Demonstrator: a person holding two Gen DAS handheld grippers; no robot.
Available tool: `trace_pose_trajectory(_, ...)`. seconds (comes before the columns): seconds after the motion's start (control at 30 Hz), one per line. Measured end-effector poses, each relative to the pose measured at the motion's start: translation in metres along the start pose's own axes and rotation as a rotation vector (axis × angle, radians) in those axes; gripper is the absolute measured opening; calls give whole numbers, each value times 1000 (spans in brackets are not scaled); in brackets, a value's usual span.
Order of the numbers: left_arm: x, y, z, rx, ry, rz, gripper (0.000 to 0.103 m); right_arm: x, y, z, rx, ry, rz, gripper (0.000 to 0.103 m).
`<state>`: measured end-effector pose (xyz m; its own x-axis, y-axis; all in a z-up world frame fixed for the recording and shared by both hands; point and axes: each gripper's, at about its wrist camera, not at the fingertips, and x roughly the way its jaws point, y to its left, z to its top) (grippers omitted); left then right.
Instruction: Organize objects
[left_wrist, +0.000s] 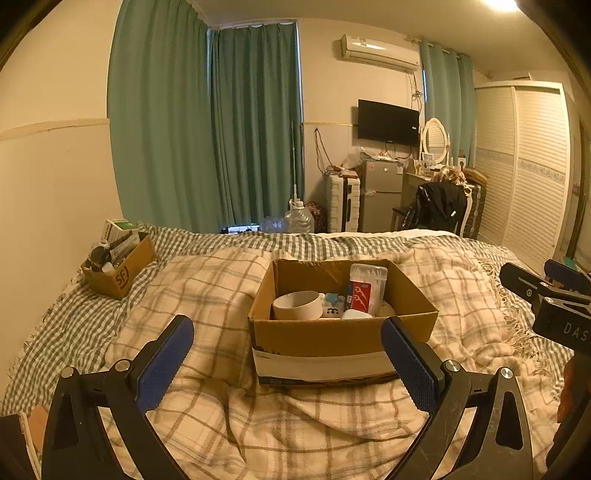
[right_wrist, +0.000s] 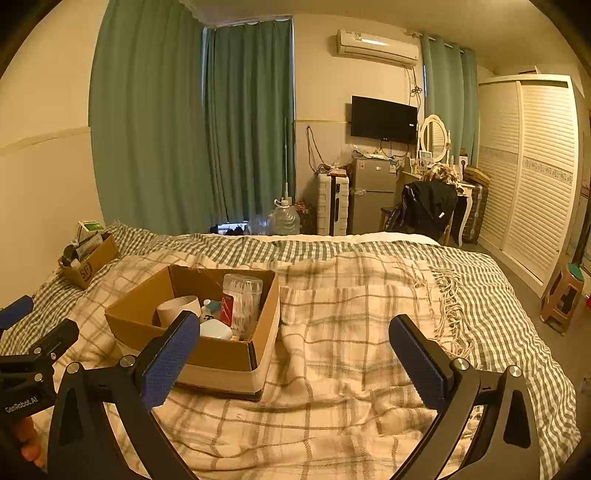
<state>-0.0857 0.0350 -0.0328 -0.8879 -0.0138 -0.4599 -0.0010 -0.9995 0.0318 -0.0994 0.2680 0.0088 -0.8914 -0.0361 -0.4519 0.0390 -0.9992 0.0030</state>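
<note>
An open cardboard box (left_wrist: 343, 332) sits on the plaid blanket straight ahead of my left gripper (left_wrist: 288, 354), which is open and empty just short of it. The box holds a white cup (left_wrist: 298, 304), a clear tub of cotton swabs (left_wrist: 367, 286), a small blue-and-white toy (left_wrist: 332, 306) and a white lid-like item (left_wrist: 355, 314). In the right wrist view the same box (right_wrist: 221, 354) lies ahead and to the left. My right gripper (right_wrist: 295, 350) is open and empty over the blanket beside it.
A smaller cardboard box (left_wrist: 118, 271) full of items sits at the bed's far left by the wall, also in the right wrist view (right_wrist: 88, 262). The blanket (right_wrist: 351, 350) is rumpled. Past the bed stand a fridge (right_wrist: 371, 194), a chair, a wardrobe and a stool (right_wrist: 563, 297).
</note>
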Motion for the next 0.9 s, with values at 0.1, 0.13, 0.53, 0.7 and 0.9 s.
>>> trace_pose_trajectory(0.1, 0, 0, 0, -2, 2, 0, 103, 0, 1, 0, -4, 1, -3, 103)
trace_pose_trajectory(0.13, 0, 0, 0, -3, 2, 2, 103, 0, 1, 0, -6, 3, -5, 103)
trace_pose_trajectory(0.53, 3, 1, -2, -20, 25, 0, 103, 4, 3, -1, -14, 12, -7, 103)
trace_pose_trajectory(0.7, 3, 1, -2, -22, 25, -4, 103, 5, 4, -3, -21, 19, -7, 103)
trace_pose_trajectory(0.9, 3, 1, -1, -23, 30, -10, 103, 7, 5, -4, -22, 21, -11, 103)
